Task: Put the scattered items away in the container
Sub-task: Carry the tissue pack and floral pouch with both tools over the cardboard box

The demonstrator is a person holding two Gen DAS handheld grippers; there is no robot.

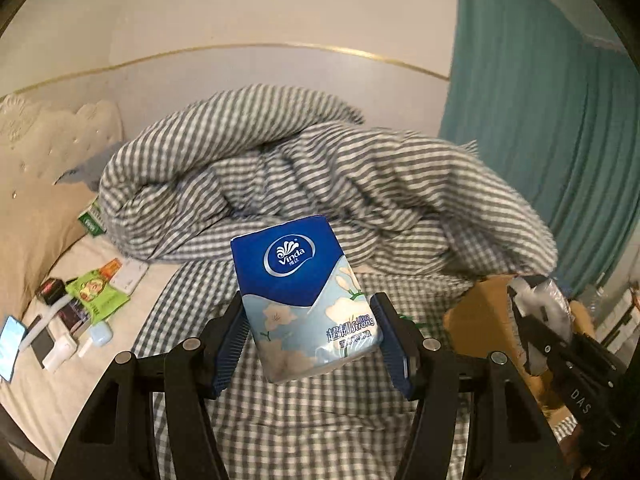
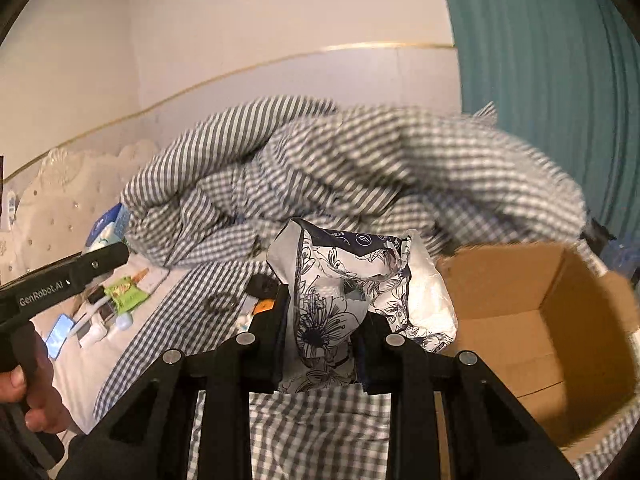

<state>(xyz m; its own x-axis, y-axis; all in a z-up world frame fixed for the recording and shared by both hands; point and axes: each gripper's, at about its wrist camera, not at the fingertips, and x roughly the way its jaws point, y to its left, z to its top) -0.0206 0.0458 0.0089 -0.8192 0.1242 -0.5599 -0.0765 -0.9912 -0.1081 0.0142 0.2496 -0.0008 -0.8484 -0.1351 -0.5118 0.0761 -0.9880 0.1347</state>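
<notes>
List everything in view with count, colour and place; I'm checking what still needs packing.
tissue pack: one, blue and pale floral, between the left gripper's pads, above the bed
floral packet: one, white with navy flowers, crumpled, pinched in the right gripper
cardboard box: one, brown, open, on the bed at the right
small items: a loose pile, several, mixed colours including a green packet and a phone with a lit screen, on the sheet near the headboard
quilt: one, grey-white check, heaped across the bed
headboard: one, cream, tufted, far left
curtain: one, teal, right
left gripper: black, blue pads, shut on the tissue pack
right gripper: black, shut on the floral packet
hand: one, gripping the left gripper's handle
</notes>
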